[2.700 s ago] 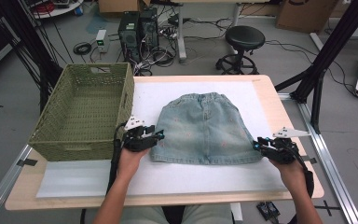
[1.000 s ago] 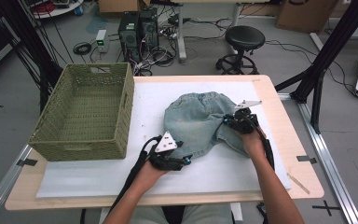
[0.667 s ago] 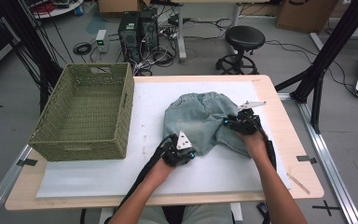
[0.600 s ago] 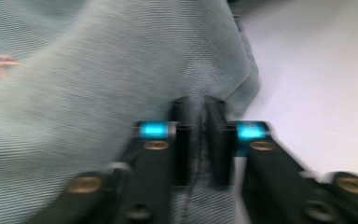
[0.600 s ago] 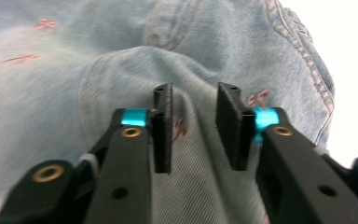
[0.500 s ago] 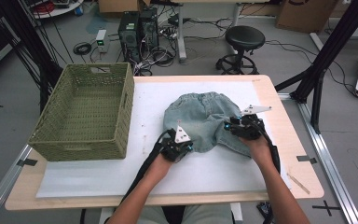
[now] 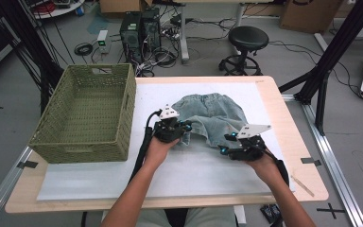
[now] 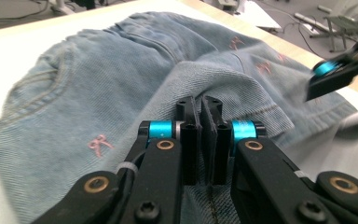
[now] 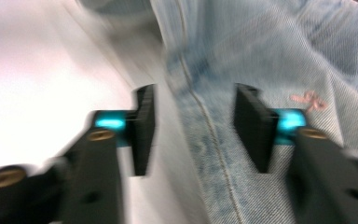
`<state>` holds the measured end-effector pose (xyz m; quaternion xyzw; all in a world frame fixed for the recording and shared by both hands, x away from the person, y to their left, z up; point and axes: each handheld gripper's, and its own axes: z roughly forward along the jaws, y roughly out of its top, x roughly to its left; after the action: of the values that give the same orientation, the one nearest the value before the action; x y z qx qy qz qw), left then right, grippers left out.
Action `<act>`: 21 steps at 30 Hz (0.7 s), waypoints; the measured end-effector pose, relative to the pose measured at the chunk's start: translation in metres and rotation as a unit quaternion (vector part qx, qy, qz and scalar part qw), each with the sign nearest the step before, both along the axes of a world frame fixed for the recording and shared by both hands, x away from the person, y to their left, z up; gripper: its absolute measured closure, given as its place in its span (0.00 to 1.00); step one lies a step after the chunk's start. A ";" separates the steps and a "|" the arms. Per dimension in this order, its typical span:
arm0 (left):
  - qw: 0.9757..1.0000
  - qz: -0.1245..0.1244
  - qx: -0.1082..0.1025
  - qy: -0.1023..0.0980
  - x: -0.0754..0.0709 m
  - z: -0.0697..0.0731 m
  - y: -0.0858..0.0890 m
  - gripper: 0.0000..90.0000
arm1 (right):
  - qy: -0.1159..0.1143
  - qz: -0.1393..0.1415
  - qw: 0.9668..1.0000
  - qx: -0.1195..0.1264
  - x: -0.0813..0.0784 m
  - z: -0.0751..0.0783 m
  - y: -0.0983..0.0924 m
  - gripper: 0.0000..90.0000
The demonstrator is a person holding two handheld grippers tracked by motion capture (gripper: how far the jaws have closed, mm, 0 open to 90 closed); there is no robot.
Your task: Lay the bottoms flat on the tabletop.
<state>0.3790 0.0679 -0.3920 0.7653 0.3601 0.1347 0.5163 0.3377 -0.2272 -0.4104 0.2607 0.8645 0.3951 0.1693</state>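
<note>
Basket: green woven basket (image 7: pixel 87 111) at the left of the surface (image 7: pixel 307 187), nothing in it, same spot as in every earlier frame.

Left gripper: left gripper (image 7: pixel 172 130) at the skirt's left edge. Jaws were apart a second ago; now pressed together on a fold of denim, cloth pinched between the pads (image 8: pixel 189 133). It has come in from the near-left and lifted a little with the fold.

Skirt: denim skirt (image 7: pixel 212 116) mid-surface on the white mat (image 7: pixel 99 175), waistband to the far side. Flat and spread wide a few seconds ago; now bunched, the right part folded in over the middle, the left edge raised in the left grip.

Right gripper: right gripper (image 7: pixel 241 144) at the skirt's near-right hem. A second ago it was up over the middle with cloth in it; it has since drawn back toward the person. Jaws have just been opening and now stand about half apart, a seam of the hem (image 9: pixel 200 116) lying between them, pads not pressing on it.

Reading: right-side fold looks laid and let go; left side just taken up. Likely next is bringing the left edge across to match. Basket probably the end point, still some folds away.
</note>
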 end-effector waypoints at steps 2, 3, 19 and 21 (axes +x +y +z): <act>1.000 0.004 -0.003 -0.002 0.001 0.001 0.002 0.96 | -0.004 -0.003 0.999 -0.033 0.002 -0.010 0.008 0.45; 1.000 0.004 -0.001 -0.001 0.001 0.002 0.003 0.96 | -0.004 -0.004 0.999 -0.047 0.003 -0.014 0.010 0.48; 1.000 0.010 0.007 0.003 0.007 0.000 0.006 0.96 | -0.004 -0.013 1.000 0.005 0.020 -0.008 0.017 0.41; 1.000 0.008 0.010 0.002 0.007 0.001 0.006 0.96 | -0.005 -0.019 0.999 -0.048 0.021 -0.018 0.028 0.41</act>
<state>0.3859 0.0738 -0.3914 0.7673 0.3661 0.1413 0.5072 0.3590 -0.1991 -0.4283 0.2662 0.8766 0.3511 0.1934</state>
